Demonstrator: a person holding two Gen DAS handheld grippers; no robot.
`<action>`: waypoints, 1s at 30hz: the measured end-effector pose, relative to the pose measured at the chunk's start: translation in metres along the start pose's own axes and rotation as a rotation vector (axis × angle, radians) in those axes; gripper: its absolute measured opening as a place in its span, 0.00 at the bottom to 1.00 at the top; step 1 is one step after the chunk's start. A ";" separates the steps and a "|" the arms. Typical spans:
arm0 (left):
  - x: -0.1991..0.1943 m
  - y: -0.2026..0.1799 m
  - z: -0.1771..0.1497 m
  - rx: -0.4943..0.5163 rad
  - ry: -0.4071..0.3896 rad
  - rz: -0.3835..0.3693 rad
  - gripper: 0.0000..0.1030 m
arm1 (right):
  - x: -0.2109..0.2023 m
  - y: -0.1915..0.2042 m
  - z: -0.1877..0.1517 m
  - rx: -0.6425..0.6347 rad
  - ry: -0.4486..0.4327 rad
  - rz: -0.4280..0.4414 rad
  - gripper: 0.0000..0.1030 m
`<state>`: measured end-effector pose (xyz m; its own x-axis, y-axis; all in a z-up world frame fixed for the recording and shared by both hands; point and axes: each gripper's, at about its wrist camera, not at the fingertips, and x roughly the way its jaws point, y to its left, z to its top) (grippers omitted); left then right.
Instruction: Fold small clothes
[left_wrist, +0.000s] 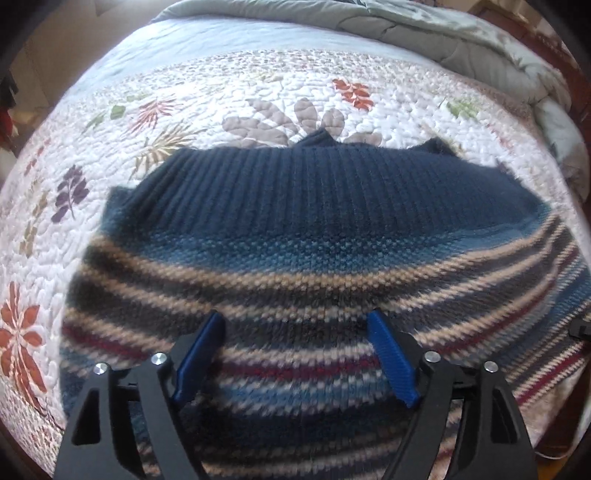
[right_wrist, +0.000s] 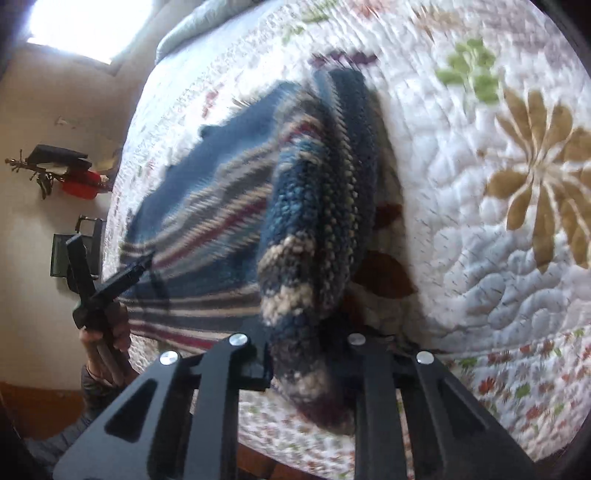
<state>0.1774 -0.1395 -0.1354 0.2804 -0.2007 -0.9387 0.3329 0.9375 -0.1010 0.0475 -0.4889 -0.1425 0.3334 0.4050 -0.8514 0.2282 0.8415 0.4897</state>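
Observation:
A small knitted sweater (left_wrist: 295, 236), navy ribbed at the far end with tan, grey, red and blue stripes, lies on the bed quilt (left_wrist: 207, 110). My left gripper (left_wrist: 297, 354) hovers open just above its striped part, blue pads spread wide. In the right wrist view the sweater's body (right_wrist: 207, 206) lies flat, and a bunched fold of it (right_wrist: 317, 229) rises between my right gripper's jaws (right_wrist: 310, 354), which are shut on it and lift it off the quilt (right_wrist: 480, 221). The right fingertips are hidden by the knit. The left gripper (right_wrist: 122, 280) shows at the sweater's left edge.
A rumpled grey-green comforter (left_wrist: 461, 40) lies at the far end of the bed. A pale wall with hanging items (right_wrist: 74, 173) and a bright window (right_wrist: 85, 26) lie beyond the bed's left side. The bed's near edge runs under my right gripper.

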 end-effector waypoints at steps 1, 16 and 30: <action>-0.008 0.007 -0.002 -0.023 -0.002 -0.024 0.77 | -0.008 0.012 0.001 -0.015 -0.020 0.004 0.17; -0.056 0.090 -0.032 -0.134 -0.024 -0.114 0.77 | 0.012 0.231 -0.010 -0.481 -0.058 0.032 0.17; -0.075 0.121 -0.029 -0.197 -0.066 -0.122 0.79 | 0.148 0.282 -0.069 -0.723 0.111 -0.183 0.20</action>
<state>0.1710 -0.0025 -0.0872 0.3093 -0.3276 -0.8928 0.1873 0.9414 -0.2805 0.0979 -0.1671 -0.1436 0.2449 0.2380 -0.9399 -0.3990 0.9082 0.1260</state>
